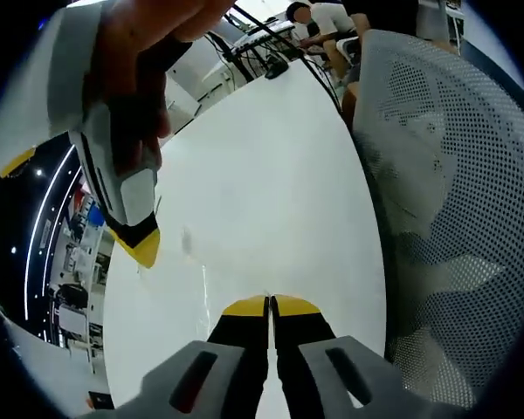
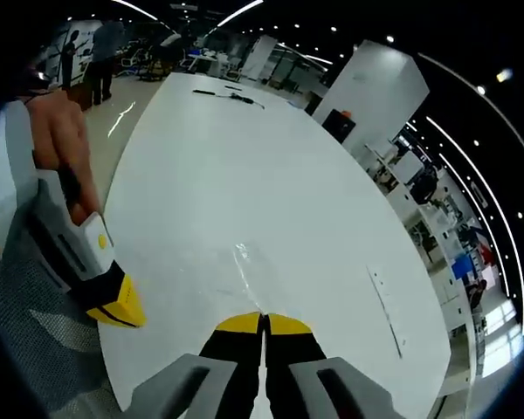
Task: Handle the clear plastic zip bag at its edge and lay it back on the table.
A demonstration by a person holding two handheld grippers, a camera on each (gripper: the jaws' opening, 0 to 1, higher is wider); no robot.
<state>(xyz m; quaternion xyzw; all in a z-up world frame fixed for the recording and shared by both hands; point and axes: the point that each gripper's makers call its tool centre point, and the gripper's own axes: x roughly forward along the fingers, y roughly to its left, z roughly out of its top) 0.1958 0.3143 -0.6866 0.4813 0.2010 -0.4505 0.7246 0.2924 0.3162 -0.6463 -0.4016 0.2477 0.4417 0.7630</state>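
The clear zip bag (image 2: pixel 244 262) lies nearly unseen on the white table (image 2: pixel 244 148), given away by a bright crease and a thin edge line to the right. That crease runs straight down into my right gripper (image 2: pixel 264 319), whose yellow-tipped jaws are shut, seemingly on the bag's near edge. In the left gripper view the bag (image 1: pixel 189 243) is a faint smudge beside the right gripper (image 1: pixel 145 250), which a hand holds. My left gripper (image 1: pixel 269 304) hovers over the table with its jaws shut and nothing between them; it also shows as the left gripper (image 2: pixel 122 307) at lower left.
A grey mesh chair (image 1: pixel 454 201) stands against the table's edge. Cables (image 2: pixel 231 94) lie at the table's far end. People sit and stand beyond that end. White cabinets (image 2: pixel 375 96) and shelves line the far side.
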